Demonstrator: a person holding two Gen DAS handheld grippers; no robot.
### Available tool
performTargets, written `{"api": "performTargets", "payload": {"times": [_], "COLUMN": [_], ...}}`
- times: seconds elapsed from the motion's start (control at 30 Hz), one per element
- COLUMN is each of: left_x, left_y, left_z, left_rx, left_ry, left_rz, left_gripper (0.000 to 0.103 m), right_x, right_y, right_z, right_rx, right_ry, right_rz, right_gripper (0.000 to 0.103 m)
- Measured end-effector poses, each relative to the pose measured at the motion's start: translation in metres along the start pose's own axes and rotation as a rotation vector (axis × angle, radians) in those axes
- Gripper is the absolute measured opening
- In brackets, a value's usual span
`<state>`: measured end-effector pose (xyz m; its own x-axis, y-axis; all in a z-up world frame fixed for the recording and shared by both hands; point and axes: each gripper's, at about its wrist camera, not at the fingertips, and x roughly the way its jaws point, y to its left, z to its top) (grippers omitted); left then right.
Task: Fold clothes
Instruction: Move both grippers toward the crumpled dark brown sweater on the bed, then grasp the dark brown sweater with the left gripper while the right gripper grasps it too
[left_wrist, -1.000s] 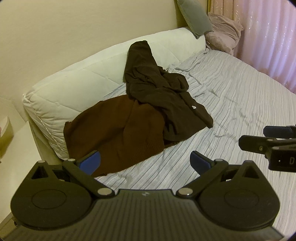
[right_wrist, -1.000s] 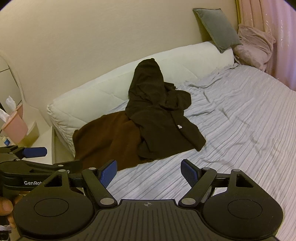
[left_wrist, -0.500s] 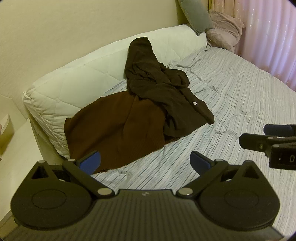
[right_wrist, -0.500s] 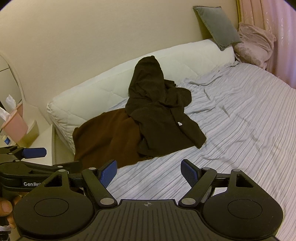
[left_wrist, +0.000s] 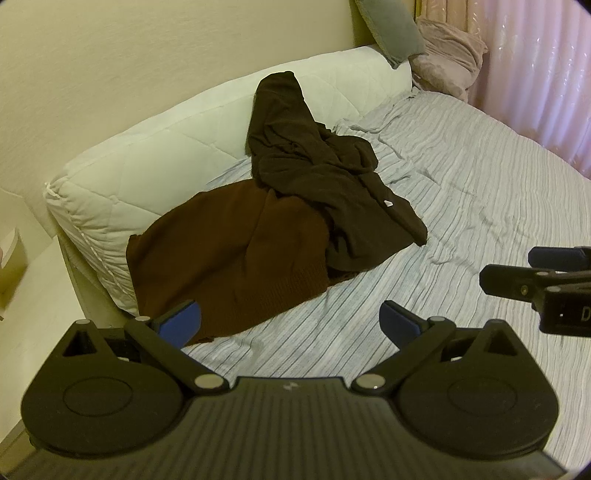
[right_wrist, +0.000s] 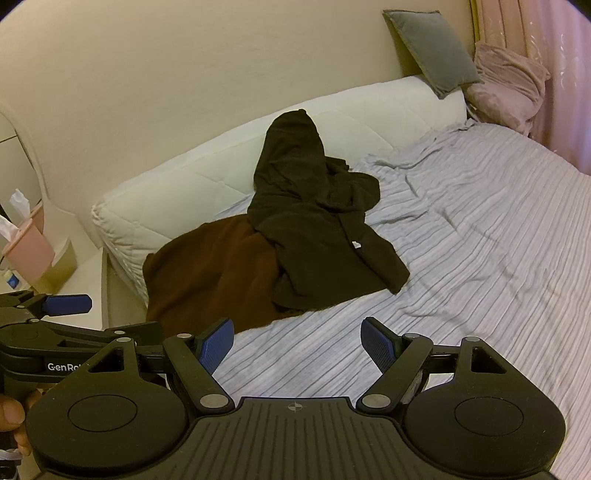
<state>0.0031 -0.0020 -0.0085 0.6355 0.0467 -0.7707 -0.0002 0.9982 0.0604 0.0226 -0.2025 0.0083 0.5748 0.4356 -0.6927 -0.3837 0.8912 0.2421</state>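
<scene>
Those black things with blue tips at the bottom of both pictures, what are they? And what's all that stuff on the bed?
They are grabbing tools, one in each of a person's hands. Each has a camera looking out along its two fingers, so one picture comes from the left gripper and the other from the right gripper. Each tool also peeks into the other's picture at the side. Both sets of fingers are spread open and hold nothing. On the striped bed sheet lie two crumpled clothes waiting to be folded: a brown sweater and, partly on top of it, a darker hoodie leaning up on the long white pillow. A grey cushion sits in the far corner.
</scene>
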Motion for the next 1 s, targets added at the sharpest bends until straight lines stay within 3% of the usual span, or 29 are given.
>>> {"api": "performTargets", "payload": {"times": [0.37,0.63,0.83,1.0], "left_x": [0.005,0.011,0.023,0.051], "left_y": [-0.005,-0.014,-0.002,0.010], "left_z": [-0.002,-0.012,0.011,0.049], "left_rx": [-0.017,0.033,0.049,0.159], "left_ry": [0.007,0.008,0.010,-0.044], "left_rz": [-0.036,0.017,0.025,0.052], "left_gripper": [0.101,0.098,0.098,0.099], "right_x": [-0.004,-0.020,-0.013,0.014], "right_y": [-0.012,-0.047,-0.071,-0.083], "right_z": [-0.004,-0.008,0.003,0.023], "right_rx": [0.002,-0.044,-0.075,-0.059], "right_ry": [0.015,0.011,-0.008,-0.002], "right_rz": [0.001,-0.012,-0.023,-0.030], "right_gripper": [0.079,0.079,0.079,0.079]}}
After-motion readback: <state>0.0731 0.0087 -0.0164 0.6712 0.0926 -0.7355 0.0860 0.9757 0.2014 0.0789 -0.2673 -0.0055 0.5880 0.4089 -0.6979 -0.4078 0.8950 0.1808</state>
